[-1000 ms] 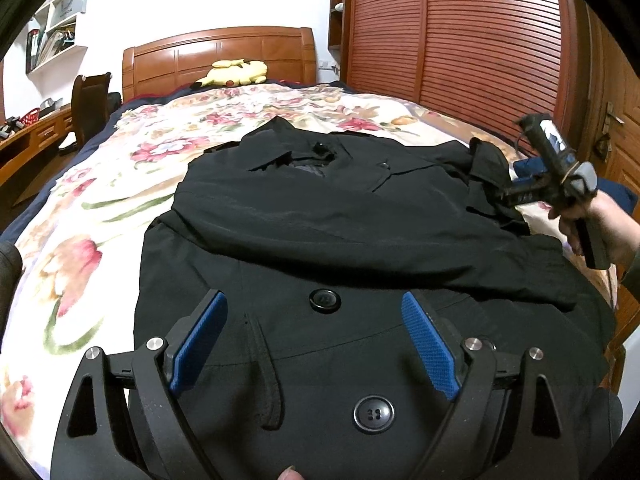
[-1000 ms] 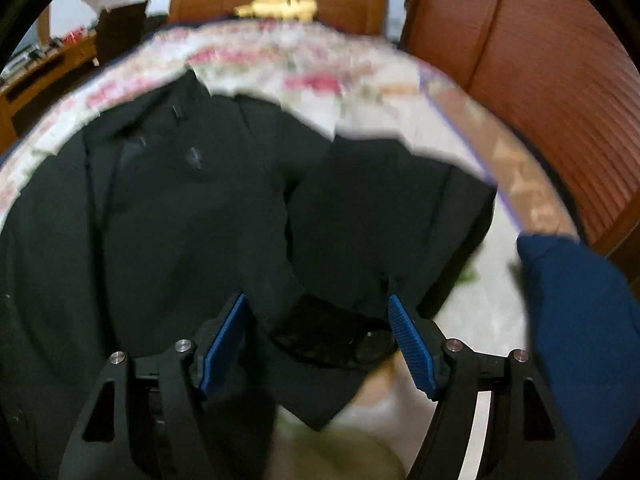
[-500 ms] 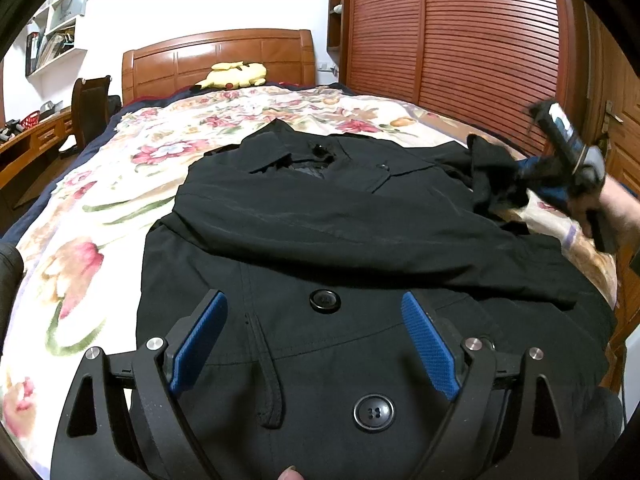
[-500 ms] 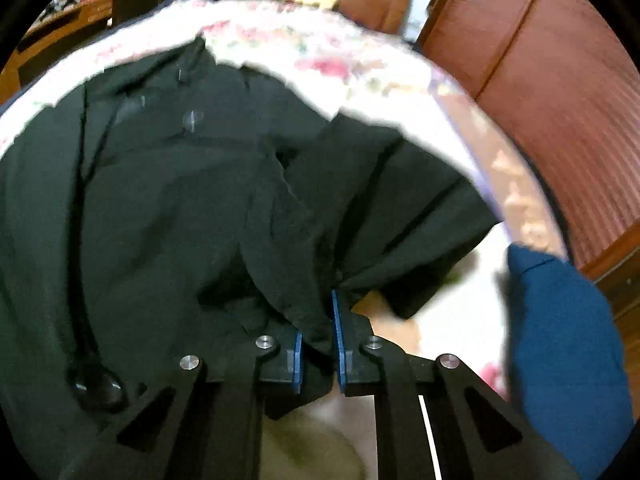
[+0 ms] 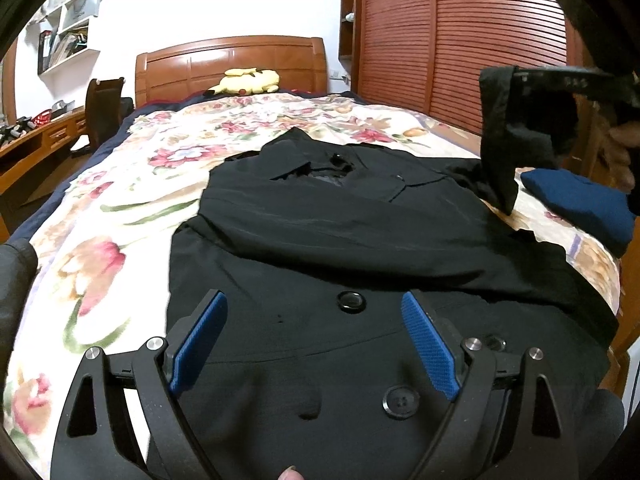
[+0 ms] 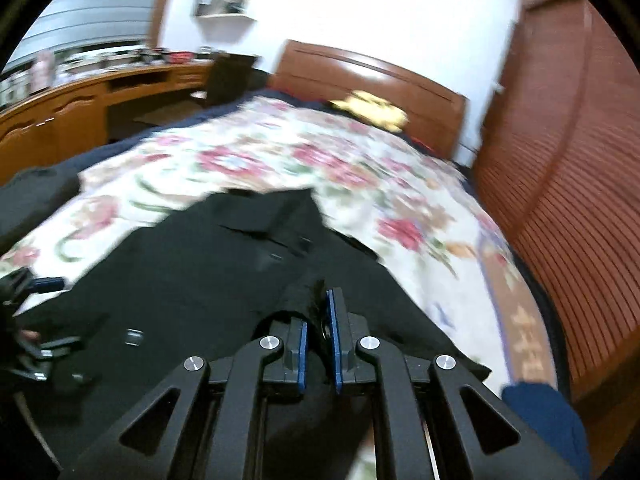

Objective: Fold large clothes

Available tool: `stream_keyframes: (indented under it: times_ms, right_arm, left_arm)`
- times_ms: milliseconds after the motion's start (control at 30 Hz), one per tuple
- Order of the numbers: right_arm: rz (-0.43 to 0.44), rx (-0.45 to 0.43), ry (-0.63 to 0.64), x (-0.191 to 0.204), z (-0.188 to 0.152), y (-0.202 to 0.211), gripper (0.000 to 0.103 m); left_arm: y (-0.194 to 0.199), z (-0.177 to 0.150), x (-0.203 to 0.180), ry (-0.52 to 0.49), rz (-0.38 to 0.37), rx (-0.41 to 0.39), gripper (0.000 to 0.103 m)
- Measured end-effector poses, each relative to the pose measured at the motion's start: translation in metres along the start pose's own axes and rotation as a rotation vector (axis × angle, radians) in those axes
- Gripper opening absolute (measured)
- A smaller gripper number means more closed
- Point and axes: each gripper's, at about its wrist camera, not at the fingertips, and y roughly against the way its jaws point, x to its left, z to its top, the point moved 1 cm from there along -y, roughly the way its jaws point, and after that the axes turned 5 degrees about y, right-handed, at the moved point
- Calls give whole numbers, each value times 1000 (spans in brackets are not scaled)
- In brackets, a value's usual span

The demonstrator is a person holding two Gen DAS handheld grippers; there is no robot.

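A large black coat (image 5: 360, 240) with big buttons lies front up on the floral bed (image 5: 160, 168), one sleeve folded across its chest. My left gripper (image 5: 316, 340) is open and empty, low over the coat's lower front. My right gripper (image 6: 318, 320) is shut on the cuff of the coat's other sleeve (image 5: 500, 128) and holds it lifted above the bed's right side, the sleeve hanging down. In the right wrist view the coat (image 6: 180, 280) spreads out below the jaws.
A folded navy garment (image 5: 580, 208) lies at the bed's right edge. A yellow plush toy (image 5: 246, 80) sits by the wooden headboard (image 5: 228, 60). Slatted wooden wardrobe doors (image 5: 460, 40) stand on the right, a desk and chair (image 5: 104, 108) on the left.
My right gripper closed on the sleeve cuff at the right side and lifted it up off the bed. The left gripper stayed still and open.
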Motion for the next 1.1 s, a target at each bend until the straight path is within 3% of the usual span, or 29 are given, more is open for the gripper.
stream_keyframes:
  times_ms: [300, 500, 600, 667, 733, 1000, 1100]
  right_arm:
    - [187, -55, 58, 67, 17, 24, 8]
    - [237, -79, 106, 66, 0, 45, 8]
    - [202, -58, 98, 56, -6, 38, 29]
    - [181, -41, 78, 48, -9, 31, 51]
    - [186, -30, 44, 41, -12, 24, 60]
    - [162, 24, -37, 20, -26, 7, 64]
    - [204, 97, -15, 34, -33, 0, 74]
  left_arm:
    - [10, -3, 24, 22, 36, -14, 89]
    - [12, -2, 39, 51, 50, -21, 89]
    - [12, -2, 41, 57, 50, -25, 89]
    - [12, -1, 39, 51, 50, -30, 89]
    - [12, -2, 36, 43, 50, -34, 89]
    - [10, -1, 26, 21, 46, -37, 89]
    - [8, -1, 23, 12, 50, -34, 89]
